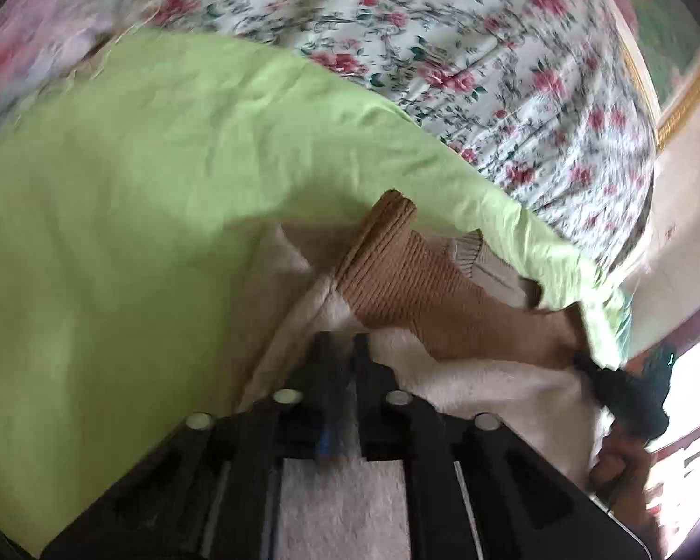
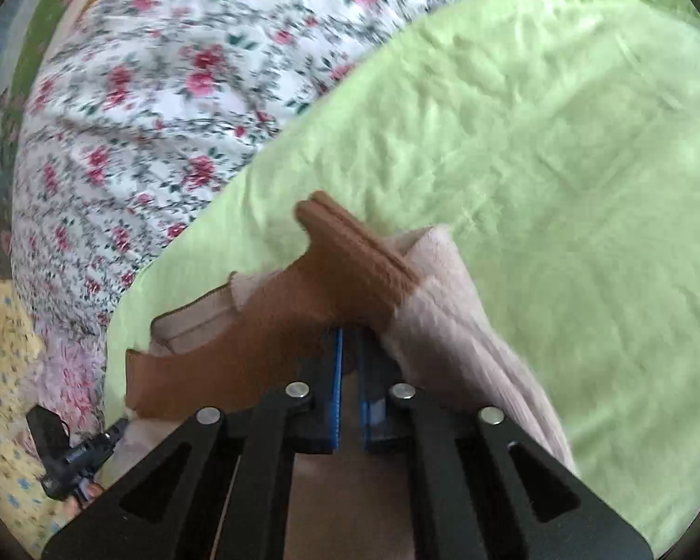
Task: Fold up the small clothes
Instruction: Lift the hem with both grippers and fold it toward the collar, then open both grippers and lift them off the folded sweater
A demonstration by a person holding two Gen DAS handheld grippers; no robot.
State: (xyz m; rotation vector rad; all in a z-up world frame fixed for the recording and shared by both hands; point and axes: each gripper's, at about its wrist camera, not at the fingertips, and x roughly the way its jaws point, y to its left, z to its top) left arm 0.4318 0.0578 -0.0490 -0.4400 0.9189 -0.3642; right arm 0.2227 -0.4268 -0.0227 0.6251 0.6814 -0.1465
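Note:
A small garment of cream fleece [image 1: 466,387] with brown ribbed knit parts [image 1: 396,280] lies bunched on a light green cloth [image 1: 140,186]. My left gripper [image 1: 343,343] is shut, its tips pinching the cream edge below the brown rib. At the garment's right end, my right gripper [image 1: 583,359] shows as a dark shape. In the right wrist view, my right gripper [image 2: 348,333] is shut, its blue pads nipping the garment where brown knit [image 2: 340,275] meets pale fleece [image 2: 448,322]. My left gripper [image 2: 121,427] holds the far left end.
The green cloth [image 2: 536,140] covers a bed with a white sheet printed with red flowers [image 2: 163,93], [image 1: 443,23]. A yellow patterned cloth [image 2: 9,373] and a pink fuzzy fabric [image 2: 74,373] lie at the bed's left edge. A hand [image 1: 625,466] grips the right tool.

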